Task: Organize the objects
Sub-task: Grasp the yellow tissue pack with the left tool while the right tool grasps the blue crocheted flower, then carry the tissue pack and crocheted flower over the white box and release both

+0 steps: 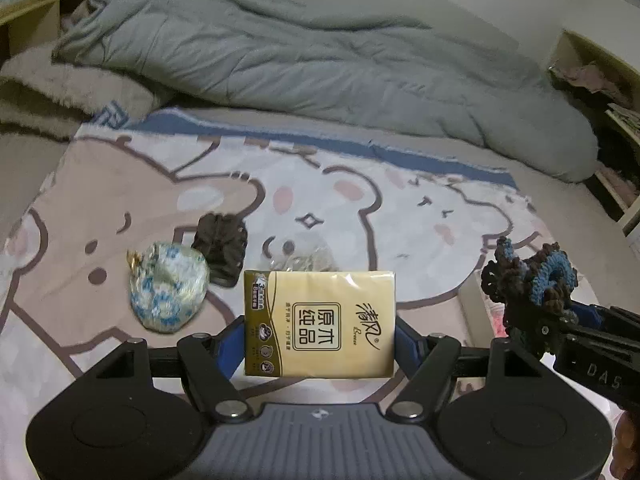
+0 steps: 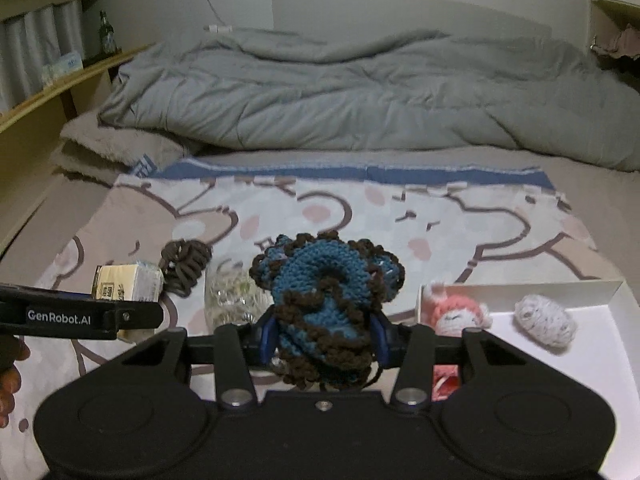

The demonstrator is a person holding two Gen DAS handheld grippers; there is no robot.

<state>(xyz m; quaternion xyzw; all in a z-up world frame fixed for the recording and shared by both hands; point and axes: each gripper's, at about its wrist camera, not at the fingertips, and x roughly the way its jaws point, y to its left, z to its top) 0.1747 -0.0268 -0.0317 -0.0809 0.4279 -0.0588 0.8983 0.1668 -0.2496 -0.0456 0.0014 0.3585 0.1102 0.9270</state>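
Observation:
My left gripper (image 1: 320,336) is shut on a yellow tissue pack (image 1: 320,320) and holds it above the bear-print blanket (image 1: 400,208); the pack also shows in the right wrist view (image 2: 128,280). My right gripper (image 2: 324,332) is shut on a blue-and-brown crocheted scrunchie (image 2: 326,280), which also shows in the left wrist view (image 1: 532,280). On the blanket lie a blue-patterned pouch (image 1: 168,292), a dark brown scrunchie (image 1: 222,244) and a clear plastic bag (image 1: 304,260). A white box (image 2: 592,332) at the right holds a pink knitted doll (image 2: 460,314) and a grey knitted ball (image 2: 546,322).
A grey duvet (image 2: 360,96) is bunched across the far side of the bed. A fluffy beige blanket (image 1: 60,88) lies at the far left. Wooden shelves (image 2: 60,84) run along the left, and more shelving (image 1: 612,132) stands at the right.

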